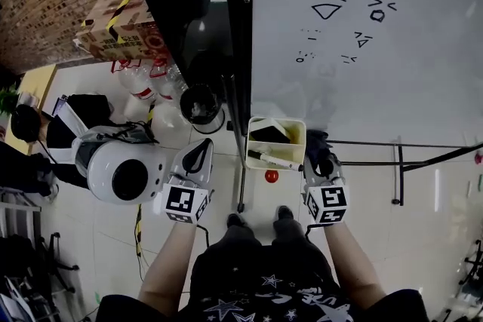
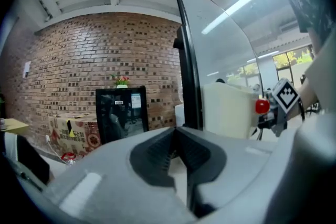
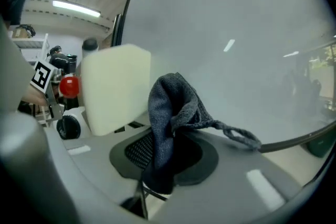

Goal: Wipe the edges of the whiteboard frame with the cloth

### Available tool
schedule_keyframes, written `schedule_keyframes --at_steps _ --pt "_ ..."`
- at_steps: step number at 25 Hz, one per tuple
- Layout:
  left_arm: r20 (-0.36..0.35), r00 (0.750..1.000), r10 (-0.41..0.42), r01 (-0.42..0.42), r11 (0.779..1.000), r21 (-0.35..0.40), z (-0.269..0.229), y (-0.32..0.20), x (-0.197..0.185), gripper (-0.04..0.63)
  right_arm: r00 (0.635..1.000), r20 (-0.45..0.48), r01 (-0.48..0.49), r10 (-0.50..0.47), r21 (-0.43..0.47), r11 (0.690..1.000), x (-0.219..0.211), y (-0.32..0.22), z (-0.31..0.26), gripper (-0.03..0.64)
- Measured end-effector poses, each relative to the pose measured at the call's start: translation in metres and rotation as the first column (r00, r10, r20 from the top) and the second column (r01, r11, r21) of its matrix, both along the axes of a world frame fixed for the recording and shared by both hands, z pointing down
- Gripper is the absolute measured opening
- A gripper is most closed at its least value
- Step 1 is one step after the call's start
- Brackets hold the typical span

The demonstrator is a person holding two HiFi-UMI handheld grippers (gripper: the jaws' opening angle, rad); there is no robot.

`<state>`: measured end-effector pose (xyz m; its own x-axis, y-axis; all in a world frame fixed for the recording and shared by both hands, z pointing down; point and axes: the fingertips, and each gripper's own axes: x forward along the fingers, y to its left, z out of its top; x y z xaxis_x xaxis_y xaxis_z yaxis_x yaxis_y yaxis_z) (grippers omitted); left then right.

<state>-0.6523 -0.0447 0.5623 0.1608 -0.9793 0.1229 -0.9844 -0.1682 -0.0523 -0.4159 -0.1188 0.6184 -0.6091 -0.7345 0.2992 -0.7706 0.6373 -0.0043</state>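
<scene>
1. An office-like workroom or lab: a large whiteboard [image 1: 392,26] on a stand, doodled on in marker, fills one side.
2. A cream bin [image 1: 296,133] at its lower corner holds a marker [image 1: 273,159].
3. Bare brick wall [image 2: 79,55], tube lights [image 3: 76,8] overhead, pale tiled floor [image 1: 430,237].
4. A printed cardboard box [image 1: 113,30] and a black glass-fronted cabinet [image 2: 122,113] stand by the bricks.

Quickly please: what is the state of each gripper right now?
The left gripper is closed, with nothing between its fingers.
The right gripper is closed on the grey cloth.
</scene>
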Motion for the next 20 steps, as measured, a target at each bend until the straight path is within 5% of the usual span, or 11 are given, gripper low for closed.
schedule_keyframes --at_steps 4,10,13,20 --pt "0.015 0.998 0.055 -0.055 0.998 0.028 -0.020 -0.004 0.001 0.003 0.997 0.073 -0.046 0.037 0.129 0.991 0.017 0.008 -0.091 0.083" --pt "0.048 0.992 0.118 -0.122 0.987 0.100 -0.072 -0.009 0.012 0.003 0.965 0.192 0.118 -0.178 0.288 0.950 -0.027 0.038 -0.233 0.083" --pt "0.053 0.991 0.127 -0.133 0.983 0.127 -0.092 -0.014 0.014 0.003 0.926 0.231 0.218 -0.298 0.317 0.923 -0.073 0.052 -0.247 0.083" --pt "0.059 0.987 0.147 -0.154 0.976 0.154 -0.116 -0.016 0.012 0.003 0.893 0.046 0.416 -0.448 0.297 0.860 -0.160 0.061 -0.212 0.083"
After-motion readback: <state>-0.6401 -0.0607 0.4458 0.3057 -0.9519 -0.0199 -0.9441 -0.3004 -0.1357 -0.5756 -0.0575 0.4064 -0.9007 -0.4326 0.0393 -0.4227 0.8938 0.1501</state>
